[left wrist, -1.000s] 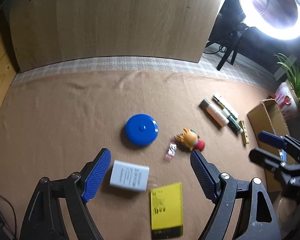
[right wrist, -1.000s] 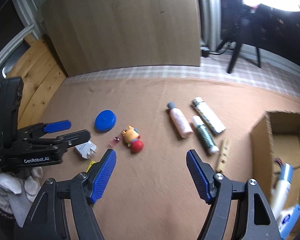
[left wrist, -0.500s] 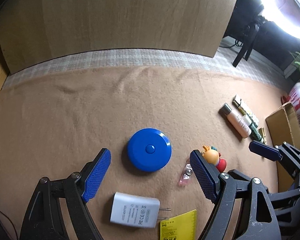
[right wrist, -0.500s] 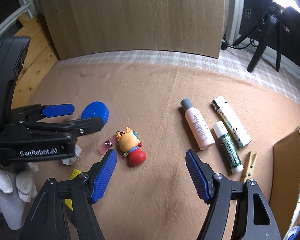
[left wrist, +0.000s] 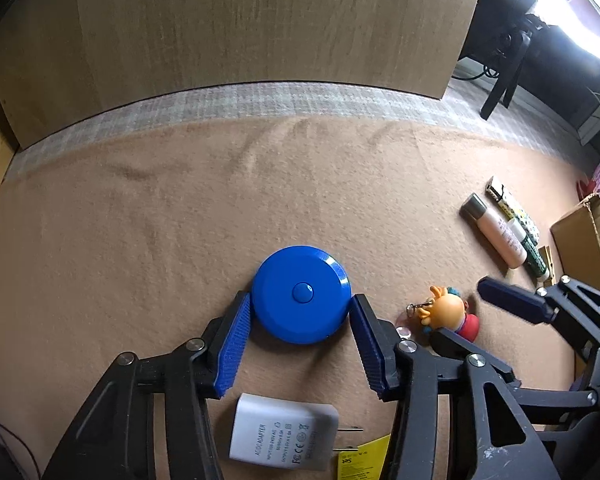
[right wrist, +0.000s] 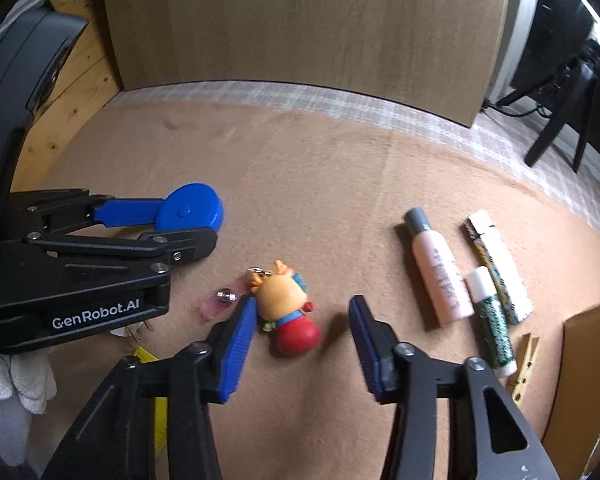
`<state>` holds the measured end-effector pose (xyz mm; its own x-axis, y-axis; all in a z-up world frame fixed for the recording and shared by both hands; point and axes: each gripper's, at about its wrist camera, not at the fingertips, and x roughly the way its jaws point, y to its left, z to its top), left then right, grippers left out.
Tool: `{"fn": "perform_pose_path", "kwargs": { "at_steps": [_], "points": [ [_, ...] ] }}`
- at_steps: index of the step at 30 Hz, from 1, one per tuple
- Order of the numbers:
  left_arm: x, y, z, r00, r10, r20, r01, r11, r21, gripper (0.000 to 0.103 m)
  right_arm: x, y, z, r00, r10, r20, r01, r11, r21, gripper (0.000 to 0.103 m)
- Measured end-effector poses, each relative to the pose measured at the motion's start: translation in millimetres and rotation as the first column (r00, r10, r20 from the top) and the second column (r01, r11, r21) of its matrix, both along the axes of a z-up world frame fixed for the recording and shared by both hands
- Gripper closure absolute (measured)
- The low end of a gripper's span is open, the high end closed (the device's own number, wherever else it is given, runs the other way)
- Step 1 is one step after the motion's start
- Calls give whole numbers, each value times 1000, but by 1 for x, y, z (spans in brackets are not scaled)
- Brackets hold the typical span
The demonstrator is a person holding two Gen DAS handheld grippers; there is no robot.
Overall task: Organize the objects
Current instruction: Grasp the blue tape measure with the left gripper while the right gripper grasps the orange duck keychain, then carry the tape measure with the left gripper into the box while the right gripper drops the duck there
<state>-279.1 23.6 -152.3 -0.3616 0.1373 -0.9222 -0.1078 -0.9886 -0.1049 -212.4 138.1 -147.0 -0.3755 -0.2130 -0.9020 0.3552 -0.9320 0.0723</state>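
The cardboard box (right wrist: pixel 588 364) waits at my right (for sorted things). My left gripper (left wrist: pixel 298 334) is closing around the blue disc (left wrist: pixel 300 294), pads touching its sides; my right gripper (right wrist: pixel 302 340) is closing around the toy figure (right wrist: pixel 288 312), one pad beside its head, not yet pinching.

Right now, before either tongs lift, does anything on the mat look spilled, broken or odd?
Nothing looks spilled or broken. The items lie loose and unsorted on the mat: the bottles on their sides, the toy figure toppled between the closing right tongs, the blue disc flat between the closing left tongs.

Glossy plastic disc (left wrist: pixel 301 294); matt cloth (left wrist: pixel 180 220)
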Motion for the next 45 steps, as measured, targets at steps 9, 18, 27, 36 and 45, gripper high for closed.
{"fn": "perform_pose_path", "kwargs": {
  "at_steps": [9, 18, 27, 36, 45],
  "points": [
    [11, -49, 2, 995, 102, 7, -102, 995, -4, 50, 8, 0, 0, 1000, -2, 24, 2, 1000, -18, 80],
    [75, -88, 5, 987, 158, 10, -159, 987, 22, 50, 44, 25, 2, 998, -38, 50, 42, 997, -70, 81],
    [151, -75, 8, 987, 158, 1, -158, 986, 53, 50, 89, 49, 15, 996, -90, 23, 93, 988, -122, 81],
    [206, -34, 32, 994, 106, -37, -102, 989, 110, 50, 134, 76, 38, 988, -155, -19, 148, 971, -189, 81],
    [221, 31, 61, 997, -10, -71, 23, 983, 181, 50, 164, 109, 75, 966, -229, -120, 202, 958, -203, 81]
  ]
}}
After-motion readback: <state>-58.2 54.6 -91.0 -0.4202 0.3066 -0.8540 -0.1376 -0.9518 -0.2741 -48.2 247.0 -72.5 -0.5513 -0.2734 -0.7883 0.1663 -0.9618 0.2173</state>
